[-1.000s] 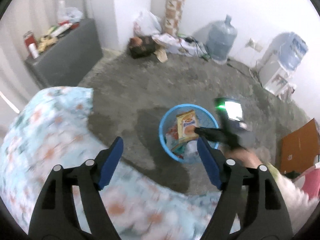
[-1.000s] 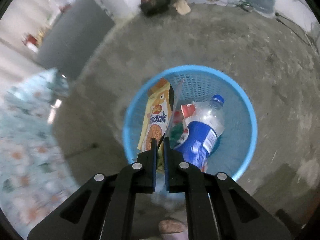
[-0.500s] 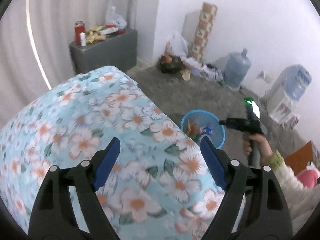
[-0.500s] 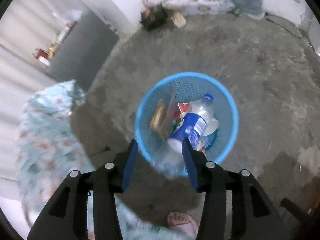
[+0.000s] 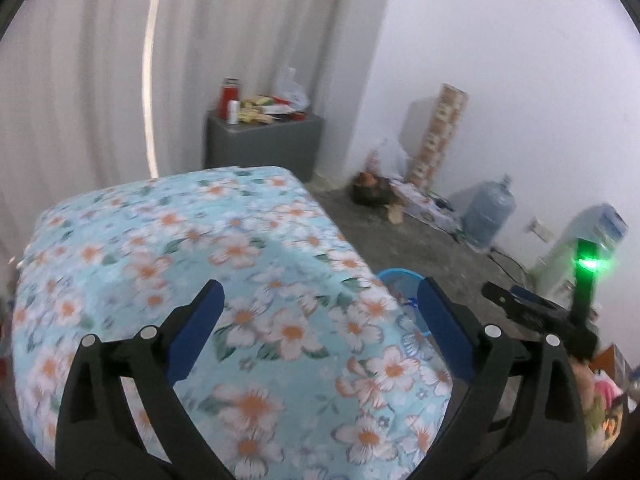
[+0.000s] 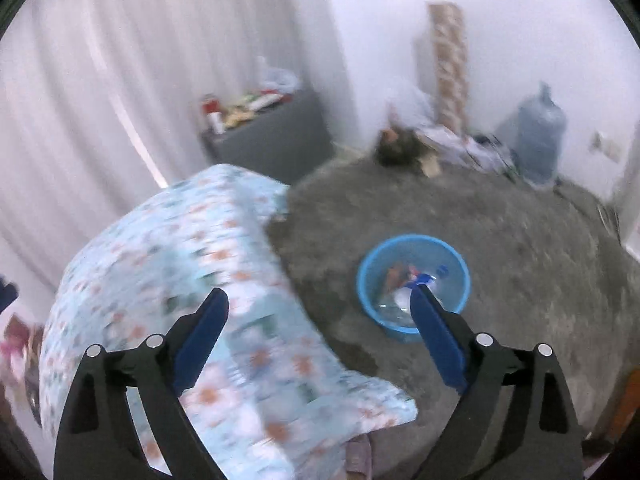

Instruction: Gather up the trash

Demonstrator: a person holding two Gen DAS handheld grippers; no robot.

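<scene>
With both grippers, left (image 5: 318, 330) and right (image 6: 318, 334), jaws just opened wide and empty, we scan the floral cloth (image 5: 192, 248) for trash; collected items lie in the blue basket (image 6: 370, 268).

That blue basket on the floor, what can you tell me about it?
The blue basket is round, open-topped and looks like plastic. It stands upright on the grey concrete floor, just beyond the corner of the flowered cloth. Inside lies trash: a clear bottle with a blue cap and label, plus orange wrappers. Nothing touches it from above; the picture is blurred.
</scene>
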